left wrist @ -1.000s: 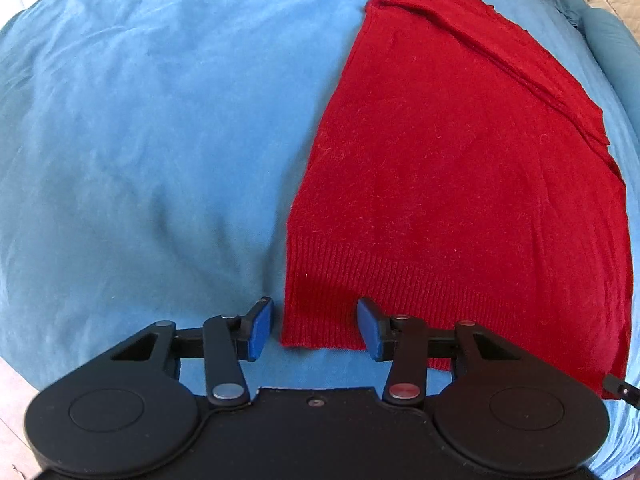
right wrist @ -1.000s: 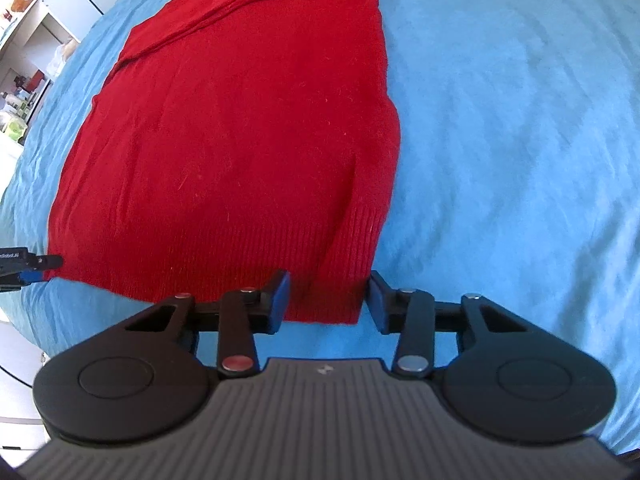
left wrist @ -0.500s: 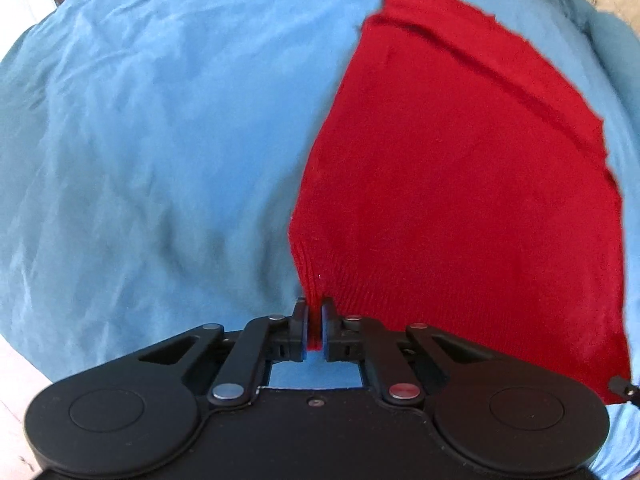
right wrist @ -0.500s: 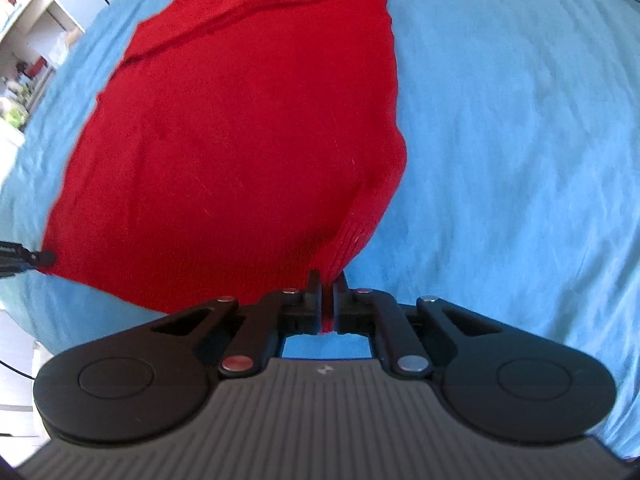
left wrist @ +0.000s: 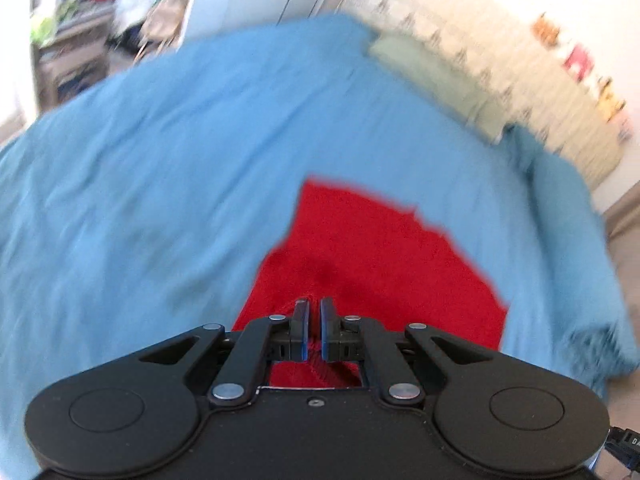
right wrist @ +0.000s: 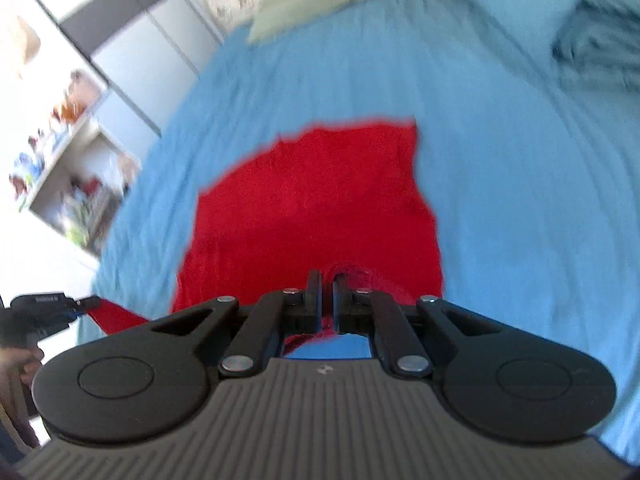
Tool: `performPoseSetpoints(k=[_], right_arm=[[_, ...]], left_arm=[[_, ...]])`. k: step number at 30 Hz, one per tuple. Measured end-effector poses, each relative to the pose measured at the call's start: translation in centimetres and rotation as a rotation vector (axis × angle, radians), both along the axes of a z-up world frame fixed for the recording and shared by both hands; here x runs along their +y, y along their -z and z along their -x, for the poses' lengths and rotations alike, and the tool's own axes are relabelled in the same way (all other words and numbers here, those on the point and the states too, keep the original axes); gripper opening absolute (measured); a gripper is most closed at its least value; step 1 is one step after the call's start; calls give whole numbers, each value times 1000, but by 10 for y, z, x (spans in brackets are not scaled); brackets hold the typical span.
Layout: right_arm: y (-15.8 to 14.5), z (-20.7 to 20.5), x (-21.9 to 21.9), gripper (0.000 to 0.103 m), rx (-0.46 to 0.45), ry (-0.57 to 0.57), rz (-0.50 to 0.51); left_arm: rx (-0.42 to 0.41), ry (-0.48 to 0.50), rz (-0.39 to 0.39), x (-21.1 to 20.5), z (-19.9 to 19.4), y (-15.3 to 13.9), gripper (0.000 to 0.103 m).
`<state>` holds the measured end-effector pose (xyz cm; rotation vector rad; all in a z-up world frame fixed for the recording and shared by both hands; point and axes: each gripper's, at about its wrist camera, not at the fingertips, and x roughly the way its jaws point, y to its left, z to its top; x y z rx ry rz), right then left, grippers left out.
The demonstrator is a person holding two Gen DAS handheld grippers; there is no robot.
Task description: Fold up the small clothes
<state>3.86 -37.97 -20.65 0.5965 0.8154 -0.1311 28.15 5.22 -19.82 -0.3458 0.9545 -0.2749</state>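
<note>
A red knit sweater lies on a blue bedsheet; it also shows in the right wrist view. My left gripper is shut on the sweater's ribbed bottom hem at its left corner and holds it raised. My right gripper is shut on the hem at the right corner, also raised. The hem hangs stretched between the two. The left gripper shows at the left edge of the right wrist view, holding the hem corner. Both views are motion-blurred.
Pale green pillows and a patterned headboard lie at the far end of the bed. A dark folded garment lies at the far right. Shelves with clutter stand left of the bed.
Both grippers closed on the hem corners, then lifted them and swung forward over the sweater toward the far end. The views have tilted up toward the room.
</note>
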Motion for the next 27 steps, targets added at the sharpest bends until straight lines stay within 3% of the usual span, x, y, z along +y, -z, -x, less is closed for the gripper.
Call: performPoseSetpoints(k=[3, 6, 9, 12, 15, 17, 24, 27], right_arm=[[-7, -45, -26, 20, -64, 50, -28], [7, -100, -56, 20, -87, 106, -67], [43, -151, -76, 20, -90, 161, -67], [100, -196, -89, 20, -68, 225, -101], [149, -222, -103, 20, -36, 279, -120], [163, -230, -108, 20, -41, 317, -154], [131, -236, -111, 20, -118, 305, -163], [119, -252, -117, 20, -134, 306, -154]], left_arm=[[-68, 5, 31, -23, -52, -1, 5], [-112, -11, 68, -44, -102, 20, 4], [-120, -31, 82, -67, -152, 56, 4], [-92, -40, 71, -83, -189, 102, 4], [-58, -56, 50, -91, -202, 131, 3], [-55, -80, 71, -87, -204, 135, 3], [-124, -95, 131, -90, -205, 104, 3], [-138, -89, 119, -96, -219, 100, 3]])
